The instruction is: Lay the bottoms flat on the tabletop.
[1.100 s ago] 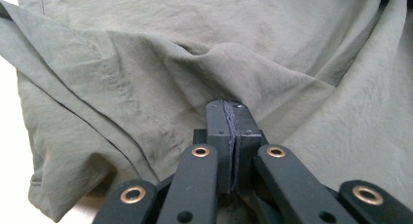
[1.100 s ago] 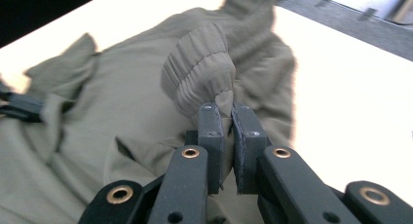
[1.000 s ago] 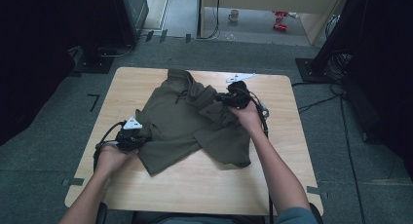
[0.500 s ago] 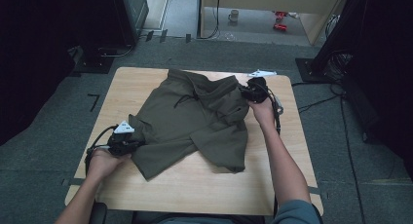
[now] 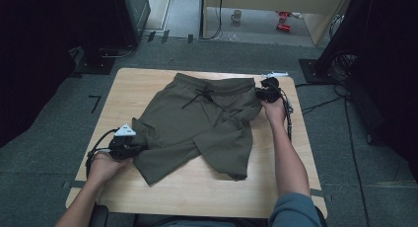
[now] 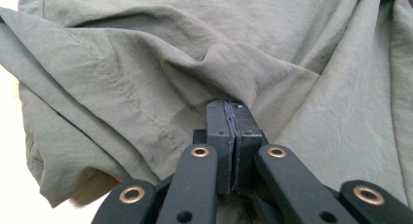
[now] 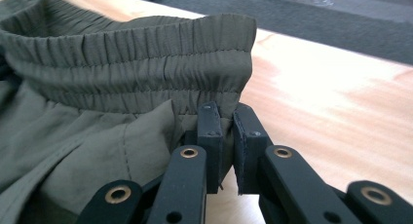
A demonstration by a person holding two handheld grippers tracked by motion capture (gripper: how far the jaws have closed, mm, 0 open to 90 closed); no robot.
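Olive green shorts [image 5: 207,123] with an elastic waistband and a dark drawstring lie spread on the wooden table [image 5: 148,84], waistband toward the far edge. My left gripper [image 5: 137,147] is at the near left, shut on the edge of one leg. In the left gripper view its pads meet on a fold of the fabric [image 6: 243,48], with the gripper [image 6: 233,112] pressed into it. My right gripper [image 5: 259,94] is at the far right, shut on the corner of the waistband [image 7: 146,53]. A thin layer of cloth sits between the right gripper [image 7: 226,114] jaws.
Bare tabletop [image 7: 341,97] runs along the right and near edges. Cables [image 5: 291,123] trail from the right gripper over the table's right side. On the floor beyond stand dark equipment stands [image 5: 98,59], a mug [image 5: 237,15] and a red object [image 5: 282,19].
The right gripper drew the waistband out toward the far right corner and the left gripper pulled the leg toward the near left. The bunched shorts now lie spread flat.
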